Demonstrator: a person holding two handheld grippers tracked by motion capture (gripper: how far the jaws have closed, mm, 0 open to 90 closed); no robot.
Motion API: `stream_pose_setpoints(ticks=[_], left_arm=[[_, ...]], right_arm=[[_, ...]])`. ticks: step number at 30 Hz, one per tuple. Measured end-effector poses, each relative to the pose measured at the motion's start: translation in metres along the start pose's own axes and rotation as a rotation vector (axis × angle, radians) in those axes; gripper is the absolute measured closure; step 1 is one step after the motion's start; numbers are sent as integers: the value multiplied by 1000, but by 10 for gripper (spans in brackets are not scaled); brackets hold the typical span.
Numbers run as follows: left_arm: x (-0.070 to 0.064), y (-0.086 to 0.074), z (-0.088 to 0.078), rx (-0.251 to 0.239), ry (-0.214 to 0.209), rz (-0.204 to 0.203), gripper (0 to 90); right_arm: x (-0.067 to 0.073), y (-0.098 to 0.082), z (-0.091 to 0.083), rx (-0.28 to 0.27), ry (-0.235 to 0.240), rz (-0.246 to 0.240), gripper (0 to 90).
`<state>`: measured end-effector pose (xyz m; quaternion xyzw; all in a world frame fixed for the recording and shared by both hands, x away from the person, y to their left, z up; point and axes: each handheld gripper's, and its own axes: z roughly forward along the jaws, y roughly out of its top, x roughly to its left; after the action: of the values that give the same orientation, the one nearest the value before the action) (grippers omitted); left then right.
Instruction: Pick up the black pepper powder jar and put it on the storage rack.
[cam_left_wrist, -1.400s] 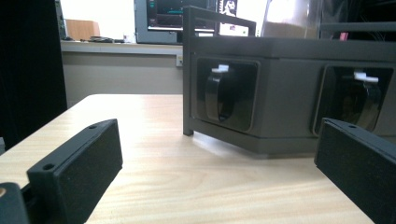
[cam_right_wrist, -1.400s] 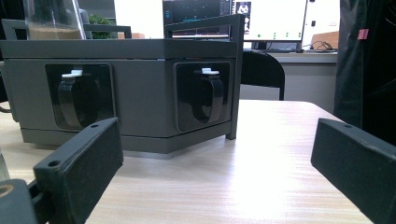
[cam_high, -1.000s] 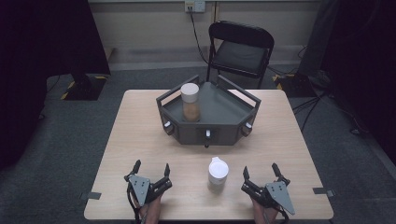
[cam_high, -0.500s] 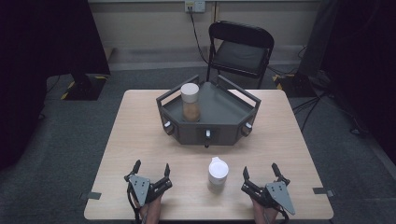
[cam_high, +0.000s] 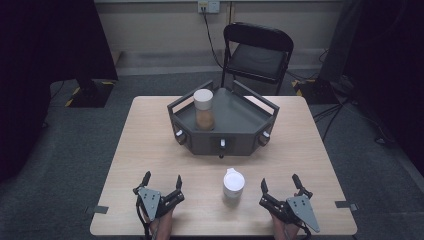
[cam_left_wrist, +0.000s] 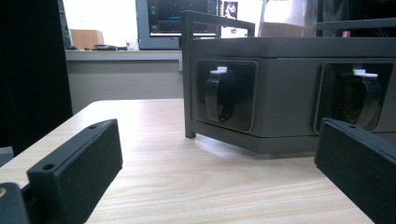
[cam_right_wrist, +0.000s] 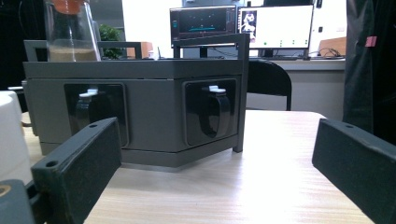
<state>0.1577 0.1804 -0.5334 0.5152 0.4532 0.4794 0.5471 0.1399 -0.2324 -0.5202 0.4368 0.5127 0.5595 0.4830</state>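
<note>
Grey carpet surrounds a light wooden table (cam_high: 150, 150), behind which a black folding chair (cam_high: 257, 55) is placed. At the table's centre a dark grey angular tray (cam_high: 235, 135) is set, its flat front face turned toward the person and its long axis running across the table. An upright jar (cam_high: 204, 109) with a white lid is held in the tray's left part. A white lidded cup (cam_high: 233, 183) stands upright near the front edge, between the two tools. The left gripper (cam_high: 161, 181) and right gripper (cam_high: 280, 185) are rested on the table, jaws spread wide and empty.
</note>
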Motion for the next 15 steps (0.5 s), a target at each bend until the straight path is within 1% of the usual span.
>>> stream_pose_setpoints(ticks=[4,11,15], left_arm=[[0,0,0,0,0,0,0],[0,0,0,0,0,0,0],[0,0,0,0,1,0,0]], right_arm=[[0,3,-1,-12,12,-13,1],[1,10,-2,-5,40,-3,6],[3,14,-4,-15,56,2,10]])
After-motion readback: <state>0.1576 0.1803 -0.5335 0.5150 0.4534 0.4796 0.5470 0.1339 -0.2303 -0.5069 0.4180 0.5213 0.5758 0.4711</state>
